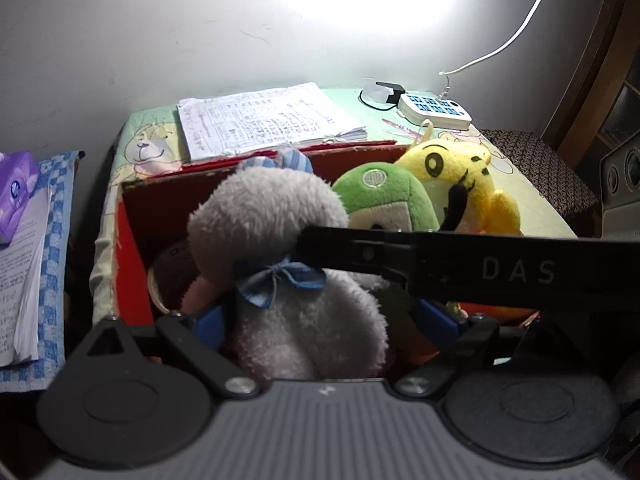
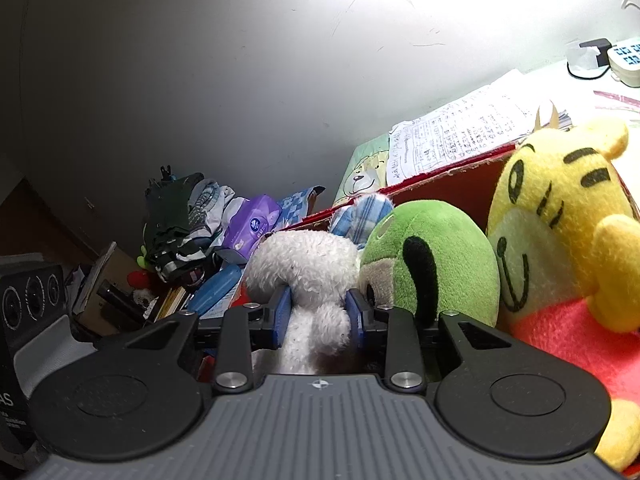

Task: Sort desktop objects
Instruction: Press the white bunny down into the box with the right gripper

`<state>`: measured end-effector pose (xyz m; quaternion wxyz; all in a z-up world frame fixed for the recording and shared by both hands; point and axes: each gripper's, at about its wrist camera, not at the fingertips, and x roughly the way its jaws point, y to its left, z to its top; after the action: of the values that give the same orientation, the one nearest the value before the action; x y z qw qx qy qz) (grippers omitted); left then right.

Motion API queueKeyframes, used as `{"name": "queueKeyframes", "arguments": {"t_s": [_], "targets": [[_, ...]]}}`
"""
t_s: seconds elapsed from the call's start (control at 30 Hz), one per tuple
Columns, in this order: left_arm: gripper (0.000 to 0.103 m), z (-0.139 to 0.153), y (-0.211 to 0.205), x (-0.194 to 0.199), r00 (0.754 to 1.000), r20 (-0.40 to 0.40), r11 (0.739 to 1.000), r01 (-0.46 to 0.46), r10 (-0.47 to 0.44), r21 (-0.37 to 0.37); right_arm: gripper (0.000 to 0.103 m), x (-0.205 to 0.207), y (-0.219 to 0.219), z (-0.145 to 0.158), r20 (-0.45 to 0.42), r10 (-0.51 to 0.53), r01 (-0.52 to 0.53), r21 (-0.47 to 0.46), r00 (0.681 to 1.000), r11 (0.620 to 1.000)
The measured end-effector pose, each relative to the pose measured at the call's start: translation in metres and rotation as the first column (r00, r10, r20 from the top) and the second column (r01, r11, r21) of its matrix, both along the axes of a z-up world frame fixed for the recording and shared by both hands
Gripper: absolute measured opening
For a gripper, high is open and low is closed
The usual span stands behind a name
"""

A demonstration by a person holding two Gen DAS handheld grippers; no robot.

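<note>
My right gripper (image 2: 316,316) has its blue pads (image 2: 282,312) pressed into the narrow part of the white plush toy (image 2: 308,268), one pad on each side, so those jaws are pinching it. From the left wrist view the same white plush toy (image 1: 288,280), with a blue bow at its neck and a blue checked ear, stands in the red cardboard box (image 1: 132,248); my left gripper (image 1: 320,324) has its blue fingers (image 1: 206,326) spread either side of the toy's lower body, close beside it, though I cannot tell whether they actually touch the fur. The right gripper's black arm marked "DAS" crosses that view from the right to the toy's neck. Just right of the white toy in the box sits a green plush toy (image 2: 436,264), and beside that a yellow tiger plush (image 2: 560,216) in a red top. Behind the box, on the cartoon-print tablecloth (image 1: 140,144), lies an open exercise book (image 1: 268,120), with a white power strip (image 1: 436,110) farther right. A purple tissue pack (image 1: 16,192) rests on papers off to the left.
</note>
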<state>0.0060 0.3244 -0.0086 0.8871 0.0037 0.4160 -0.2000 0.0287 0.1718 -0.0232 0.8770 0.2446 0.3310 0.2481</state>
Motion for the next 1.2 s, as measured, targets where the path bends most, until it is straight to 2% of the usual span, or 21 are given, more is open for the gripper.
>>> {"name": "queueKeyframes", "arguments": {"t_s": [0.2, 0.6, 0.87, 1.2], "targets": [[0.099, 0.0, 0.001, 0.002, 1.0, 0.007, 1.0, -0.019, 0.018, 0.014, 0.03, -0.001, 0.003, 0.001, 0.027, 0.008, -0.006, -0.04, 1.0, 0.999], [0.1, -0.005, -0.007, -0.004, 1.0, 0.019, 0.998, 0.01, -0.011, 0.055, 0.028, -0.014, -0.018, -0.012, -0.047, 0.004, -0.001, 0.064, 0.999, 0.998], [0.102, -0.008, -0.015, -0.003, 0.999, 0.034, 0.995, 0.009, -0.012, 0.098, 0.028, -0.018, -0.012, -0.009, -0.036, -0.023, 0.024, 0.046, 0.999, 0.999], [0.102, -0.01, -0.02, -0.007, 0.999, 0.045, 0.992, 0.0, -0.006, 0.128, 0.028, -0.021, -0.017, -0.011, -0.063, -0.024, 0.029, 0.079, 0.998, 0.996]]}}
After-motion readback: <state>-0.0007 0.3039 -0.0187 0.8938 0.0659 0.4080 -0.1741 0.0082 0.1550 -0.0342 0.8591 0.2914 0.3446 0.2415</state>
